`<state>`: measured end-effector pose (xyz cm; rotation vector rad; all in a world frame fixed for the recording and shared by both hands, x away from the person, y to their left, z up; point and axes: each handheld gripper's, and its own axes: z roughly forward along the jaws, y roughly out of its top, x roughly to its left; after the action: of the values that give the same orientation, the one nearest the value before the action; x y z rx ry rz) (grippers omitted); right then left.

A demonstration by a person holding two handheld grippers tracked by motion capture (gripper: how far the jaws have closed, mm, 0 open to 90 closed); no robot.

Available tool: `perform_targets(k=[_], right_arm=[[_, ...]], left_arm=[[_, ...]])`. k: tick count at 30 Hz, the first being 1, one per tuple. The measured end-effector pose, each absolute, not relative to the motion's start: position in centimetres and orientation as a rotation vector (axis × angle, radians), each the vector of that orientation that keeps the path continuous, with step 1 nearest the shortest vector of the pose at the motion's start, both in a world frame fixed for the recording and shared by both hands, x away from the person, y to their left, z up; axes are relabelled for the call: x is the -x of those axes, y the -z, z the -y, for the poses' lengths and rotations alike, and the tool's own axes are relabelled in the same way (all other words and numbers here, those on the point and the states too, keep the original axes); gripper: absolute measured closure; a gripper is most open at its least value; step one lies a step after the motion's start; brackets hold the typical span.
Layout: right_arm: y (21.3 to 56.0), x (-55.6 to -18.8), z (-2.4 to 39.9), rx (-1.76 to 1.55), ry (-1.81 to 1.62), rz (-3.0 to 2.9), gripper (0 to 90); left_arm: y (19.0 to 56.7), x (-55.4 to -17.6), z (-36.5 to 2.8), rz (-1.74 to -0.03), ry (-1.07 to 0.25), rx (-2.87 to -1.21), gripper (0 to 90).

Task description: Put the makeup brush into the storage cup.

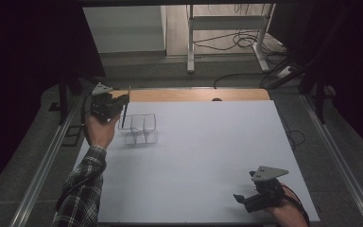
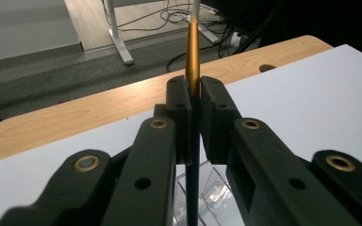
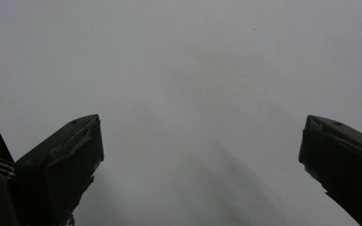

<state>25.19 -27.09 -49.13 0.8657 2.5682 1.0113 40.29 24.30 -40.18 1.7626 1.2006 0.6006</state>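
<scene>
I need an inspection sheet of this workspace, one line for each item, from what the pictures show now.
Surface: white table top, wooden strip along its far edge.
Job's things: pen, gold upper end, upright; clear organizer with compartments below it.
Clutter: nothing seen.
Grippers: left tool shut on the pen; right tool open, nothing between its jaws, low over the near right of the table.
Cables: loose cables on the floor beyond the table.
Surroundings: metal frame legs, dark curtains at both sides.
</scene>
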Motion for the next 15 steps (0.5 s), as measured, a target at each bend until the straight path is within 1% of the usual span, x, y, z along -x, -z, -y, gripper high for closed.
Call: perform_targets(k=[15], right_arm=[[49.2, -25.1, 27.0, -0.860, -1.004, -2.576, 0.5]], left_arm=[[41.4, -41.0, -24.6, -1.228, -0.622, -1.743, 83.5]])
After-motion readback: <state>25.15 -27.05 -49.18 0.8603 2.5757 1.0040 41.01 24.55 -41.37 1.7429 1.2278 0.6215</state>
